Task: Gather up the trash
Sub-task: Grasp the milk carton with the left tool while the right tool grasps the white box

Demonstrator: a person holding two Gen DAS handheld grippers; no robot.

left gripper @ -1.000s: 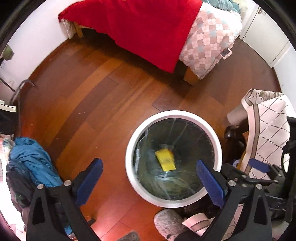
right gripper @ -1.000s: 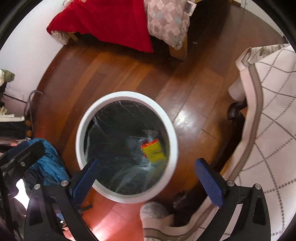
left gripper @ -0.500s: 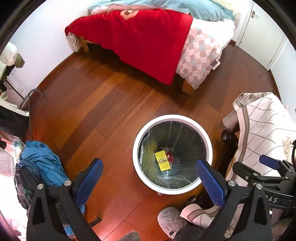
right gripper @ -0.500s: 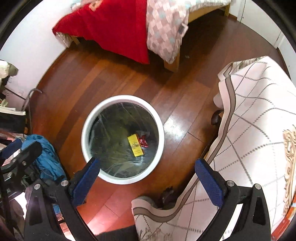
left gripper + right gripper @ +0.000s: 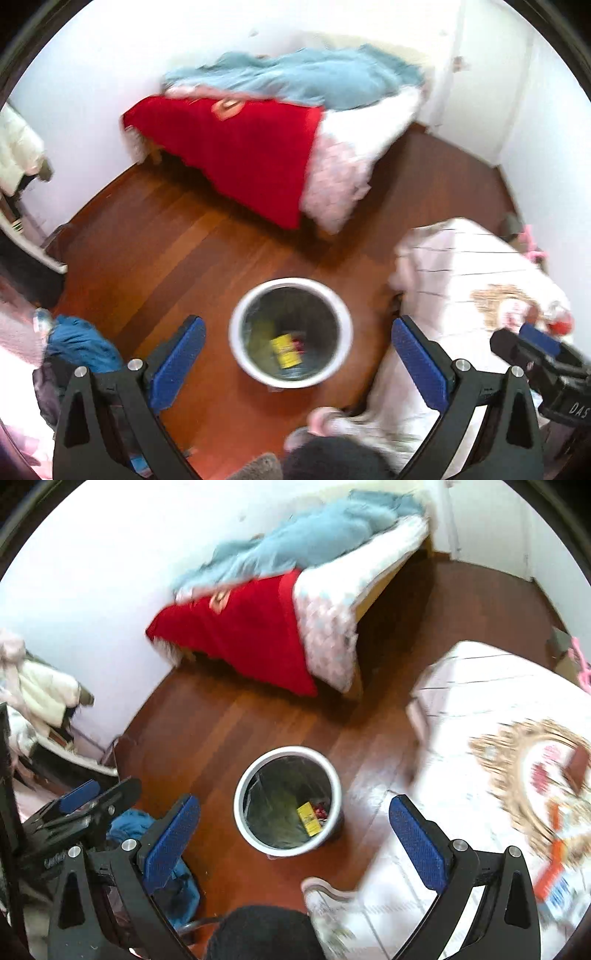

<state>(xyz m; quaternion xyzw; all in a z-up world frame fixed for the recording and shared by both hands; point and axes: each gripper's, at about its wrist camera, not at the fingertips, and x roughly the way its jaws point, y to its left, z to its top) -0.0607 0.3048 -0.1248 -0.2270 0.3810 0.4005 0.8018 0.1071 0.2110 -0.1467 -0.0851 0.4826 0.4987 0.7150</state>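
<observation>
A white round bin [image 5: 243,354] [image 5: 240,812] with a clear liner stands on the wooden floor, seen from well above in both wrist views. Inside it lie a yellow wrapper [image 5: 285,350] [image 5: 308,818] and a small red scrap [image 5: 320,808]. My left gripper [image 5: 299,360] hangs open high over the bin, nothing between its blue pads. My right gripper [image 5: 294,836] is open too, empty, above the bin's near side. Each gripper shows at the edge of the other's view. Both views are motion-blurred.
A bed with a red blanket [image 5: 251,155] and blue quilt stands at the far wall. A table with a white checked cloth [image 5: 480,716] is on the right, with orange and blue items [image 5: 554,871] on it. Blue clothing [image 5: 79,343] lies at left. A slippered foot [image 5: 325,897] is near.
Both grippers have risen and tilted up, away from the bin, which now looks much smaller. The yellow wrapper has settled at the bin's bottom. More of the bed and table shows.
</observation>
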